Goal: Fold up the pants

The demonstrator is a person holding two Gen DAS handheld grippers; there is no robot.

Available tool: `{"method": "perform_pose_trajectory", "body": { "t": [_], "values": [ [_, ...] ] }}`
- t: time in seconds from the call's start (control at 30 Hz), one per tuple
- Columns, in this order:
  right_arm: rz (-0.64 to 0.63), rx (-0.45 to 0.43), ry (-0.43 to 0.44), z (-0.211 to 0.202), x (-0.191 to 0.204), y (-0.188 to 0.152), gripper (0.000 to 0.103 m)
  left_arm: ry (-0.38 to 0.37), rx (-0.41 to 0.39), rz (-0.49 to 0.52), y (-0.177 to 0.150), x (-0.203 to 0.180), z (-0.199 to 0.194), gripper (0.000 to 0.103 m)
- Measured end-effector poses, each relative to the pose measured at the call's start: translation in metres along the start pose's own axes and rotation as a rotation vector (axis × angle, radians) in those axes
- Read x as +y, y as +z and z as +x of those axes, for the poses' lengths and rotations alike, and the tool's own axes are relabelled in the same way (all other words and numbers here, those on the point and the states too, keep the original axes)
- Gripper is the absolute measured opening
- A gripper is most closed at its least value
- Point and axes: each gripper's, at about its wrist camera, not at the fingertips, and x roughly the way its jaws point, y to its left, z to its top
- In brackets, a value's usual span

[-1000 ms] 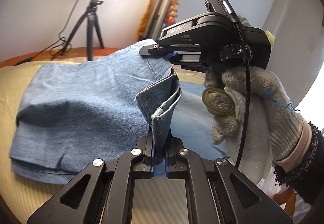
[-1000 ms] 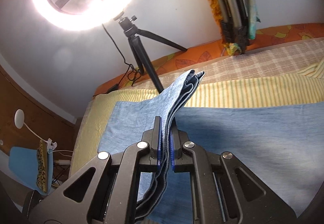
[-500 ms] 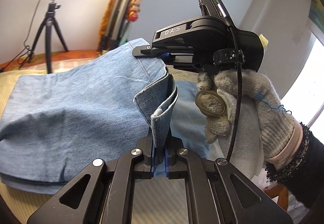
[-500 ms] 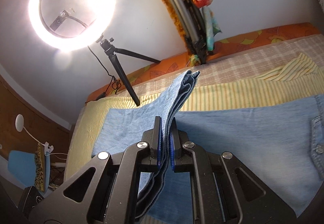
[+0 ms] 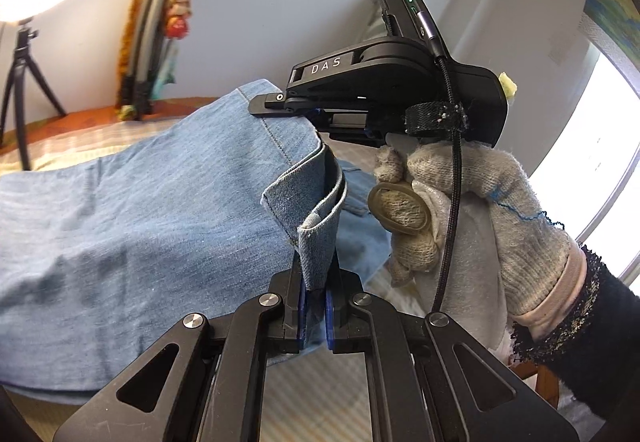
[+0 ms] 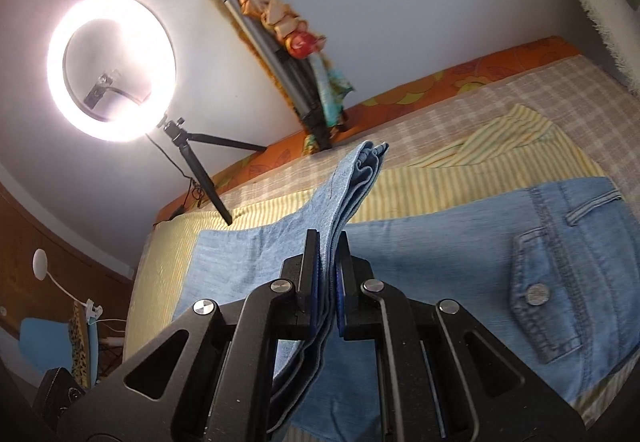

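Light blue denim pants (image 5: pixel 132 226) lie on a yellow striped sheet on a bed. My left gripper (image 5: pixel 316 312) is shut on the stacked leg hems and holds them lifted. My right gripper (image 6: pixel 329 284) is shut on the other corner of the same hems; it shows in the left wrist view (image 5: pixel 304 110), held by a gloved hand. Below the right gripper the lower layer of the pants (image 6: pixel 460 242) lies flat, with a buttoned back pocket (image 6: pixel 548 290) at the right.
A lit ring light (image 6: pixel 110 66) on a small tripod stands at the bed's far edge. A folded tripod wrapped in cloth (image 6: pixel 280 54) leans on the wall. A checked blanket (image 6: pixel 500 98) and orange sheet lie beyond. A blue chair (image 6: pixel 44 342) is at the left.
Both grippers have carried the held hems across the lower layer toward the waist end; the back pocket has come into the right wrist view. The ring light has shifted left in both views.
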Motion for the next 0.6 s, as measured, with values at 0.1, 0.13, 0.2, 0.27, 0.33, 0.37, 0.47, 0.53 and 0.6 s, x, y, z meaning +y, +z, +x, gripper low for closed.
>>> {"method": "perform_pose_trajectory", "body": {
  "t": [0.1, 0.13, 0.2, 0.27, 0.33, 0.37, 0.47, 0.53, 0.6],
  "values": [
    [0.021, 0.001, 0.0, -0.007, -0.016, 0.002, 0.007, -0.009, 0.012, 0.01, 0.002, -0.009, 0.008, 0.005],
    [0.026, 0.002, -0.001, -0.008, -0.02, 0.002, 0.007, -0.012, 0.014, 0.011, 0.003, -0.01, 0.011, 0.005],
    [0.031, 0.003, -0.008, -0.012, -0.029, 0.002, 0.007, -0.018, 0.024, 0.014, 0.005, -0.014, 0.019, 0.005],
    [0.034, 0.001, -0.013, -0.014, -0.035, 0.002, 0.007, -0.021, 0.031, 0.021, 0.007, -0.017, 0.026, 0.005],
    [0.04, 0.001, -0.016, -0.016, -0.043, 0.003, 0.008, -0.024, 0.037, 0.025, 0.012, -0.016, 0.036, 0.005],
    [0.043, 0.002, -0.019, -0.017, -0.047, 0.004, 0.007, -0.025, 0.038, 0.026, 0.015, -0.016, 0.04, 0.005],
    [0.041, 0.002, -0.034, -0.022, -0.058, 0.009, 0.007, -0.035, 0.039, 0.023, 0.02, -0.022, 0.051, 0.005],
    [0.041, -0.001, -0.041, -0.025, -0.063, 0.014, 0.008, -0.043, 0.038, 0.022, 0.024, -0.028, 0.059, 0.005],
    [0.043, -0.003, -0.045, -0.029, -0.072, 0.019, 0.007, -0.049, 0.037, 0.022, 0.027, -0.033, 0.067, 0.005]
  ]
}}
